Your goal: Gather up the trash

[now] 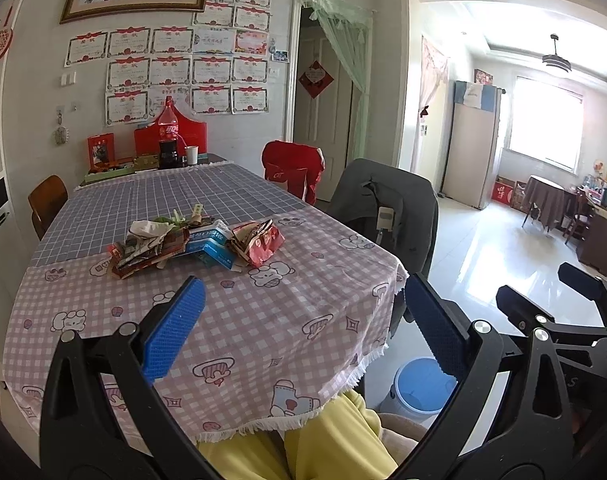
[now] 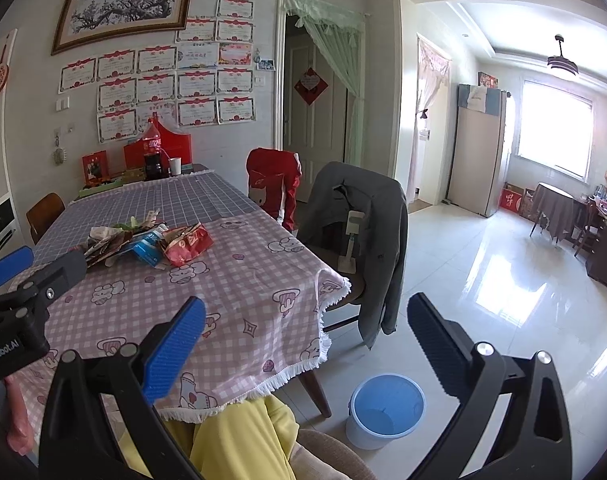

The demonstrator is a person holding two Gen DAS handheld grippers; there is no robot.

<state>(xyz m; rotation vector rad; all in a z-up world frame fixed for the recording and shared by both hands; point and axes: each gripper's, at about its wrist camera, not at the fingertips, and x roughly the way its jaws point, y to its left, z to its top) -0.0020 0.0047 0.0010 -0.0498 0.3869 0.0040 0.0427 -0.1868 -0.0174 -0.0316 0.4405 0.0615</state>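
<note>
Both grippers released, nothing grasped; trash untouched on surface.

Left gripper (image 1: pixel 303 320) and right gripper (image 2: pixel 307 344) hang with jaws wide, short of the trash pile (image 1: pixel 195 242), which lies mid-surface (image 1: pixel 263 320) on the checked cloth, well apart from the blue bin (image 2: pixel 387 408) on the floor. Risk: loose wrappers may scatter or slip from a pinch; cloth may snag. Pile contents overlap, individual pieces hard to separate; bin partly cut off in left view.

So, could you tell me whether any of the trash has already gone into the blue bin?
No, the blue bin on the floor looks empty inside, and the trash lies piled on the table.
</note>
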